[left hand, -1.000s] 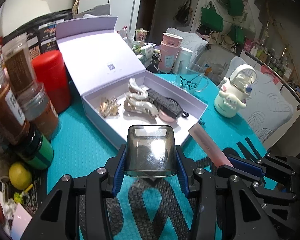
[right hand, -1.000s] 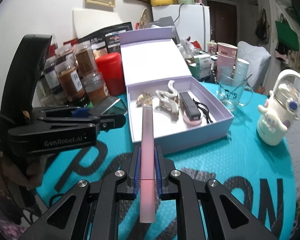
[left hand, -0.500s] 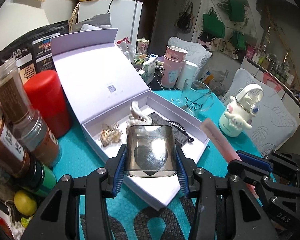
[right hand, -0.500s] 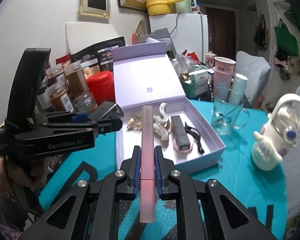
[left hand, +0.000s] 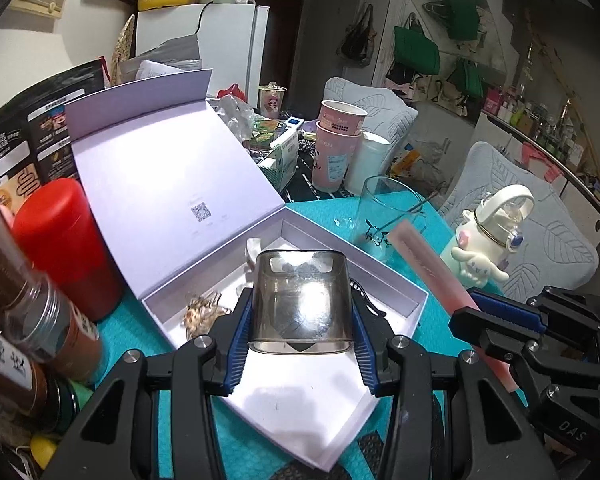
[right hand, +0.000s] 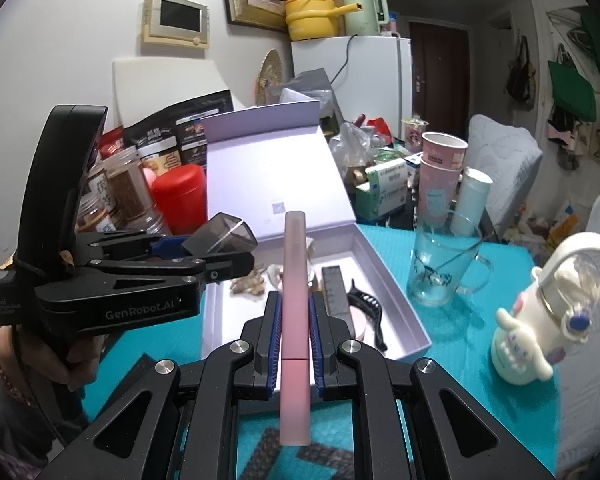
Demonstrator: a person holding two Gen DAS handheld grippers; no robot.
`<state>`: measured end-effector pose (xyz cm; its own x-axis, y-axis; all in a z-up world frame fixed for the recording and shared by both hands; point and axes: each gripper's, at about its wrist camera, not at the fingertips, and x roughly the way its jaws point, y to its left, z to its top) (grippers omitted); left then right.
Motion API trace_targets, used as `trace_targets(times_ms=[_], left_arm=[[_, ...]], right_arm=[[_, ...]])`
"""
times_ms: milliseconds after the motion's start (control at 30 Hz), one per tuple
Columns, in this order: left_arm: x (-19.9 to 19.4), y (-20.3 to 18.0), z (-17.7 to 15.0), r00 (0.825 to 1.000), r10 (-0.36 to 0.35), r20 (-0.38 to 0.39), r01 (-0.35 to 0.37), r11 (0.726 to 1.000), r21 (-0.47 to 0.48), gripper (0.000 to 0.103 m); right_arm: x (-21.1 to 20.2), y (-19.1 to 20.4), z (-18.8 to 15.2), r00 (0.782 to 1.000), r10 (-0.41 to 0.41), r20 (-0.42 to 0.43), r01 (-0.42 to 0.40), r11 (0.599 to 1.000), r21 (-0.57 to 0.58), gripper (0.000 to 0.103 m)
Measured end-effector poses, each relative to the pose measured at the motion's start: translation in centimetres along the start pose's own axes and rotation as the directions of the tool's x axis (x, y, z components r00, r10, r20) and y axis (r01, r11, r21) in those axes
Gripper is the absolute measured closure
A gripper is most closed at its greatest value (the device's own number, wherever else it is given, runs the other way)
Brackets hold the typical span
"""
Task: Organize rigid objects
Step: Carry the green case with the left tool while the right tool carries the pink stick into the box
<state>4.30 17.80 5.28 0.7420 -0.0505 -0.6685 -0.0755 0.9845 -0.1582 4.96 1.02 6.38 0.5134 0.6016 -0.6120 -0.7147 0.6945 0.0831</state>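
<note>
My left gripper (left hand: pixel 300 344) is shut on a smoky translucent case (left hand: pixel 302 300) and holds it above the open lilac box (left hand: pixel 404 292). It also shows in the right wrist view (right hand: pixel 220 240). My right gripper (right hand: pixel 294 344) is shut on a long pink stick (right hand: pixel 294 300), held over the box's near edge (right hand: pixel 416 332); the stick shows in the left wrist view (left hand: pixel 428 268). In the box lie a gold hair ornament (left hand: pixel 202 312), white claw clips (right hand: pixel 276 272), a dark comb (right hand: pixel 336 288) and a black clip (right hand: pixel 364 304).
The box lid (left hand: pixel 172 184) stands open at the back. A red canister (left hand: pixel 64 240) and spice jars (left hand: pixel 40 320) crowd the left. A glass mug (right hand: pixel 444 264), pink cups (right hand: pixel 440 176) and a white character bottle (right hand: pixel 548 312) stand right on the teal mat (right hand: pixel 480 360).
Both grippers have risen and moved forward over the box with their objects still held. The case now hangs above the box's inside.
</note>
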Motion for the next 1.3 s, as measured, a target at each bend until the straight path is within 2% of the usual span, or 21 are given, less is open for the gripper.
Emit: trace_targets(times_ms=[500,767,1300], left_arm=[[4.3,1.8,0.9,0.999,0.031,-0.045,-0.032,0.999,-0.030,0.058],[6.3,3.5,0.6,0.995,0.070,-0.075,-0.074,0.996,-0.047,0.058],[8.9,7.2,0.2,0.987,0.117,-0.106,-0.125,0.989,-0.076,0.058]], right_arm=[[4.3,-1.6,0.7,0.999,-0.003,-0.048,0.003,1.000,0.009,0.090],[7.1,-2.5,0.2,0.995,-0.024,-0.094,0.025,1.000,0.017,0.090],[12.3,-2.8,0.0,0.985,-0.017,-0.172,0.013,1.000,-0.025,0.090]])
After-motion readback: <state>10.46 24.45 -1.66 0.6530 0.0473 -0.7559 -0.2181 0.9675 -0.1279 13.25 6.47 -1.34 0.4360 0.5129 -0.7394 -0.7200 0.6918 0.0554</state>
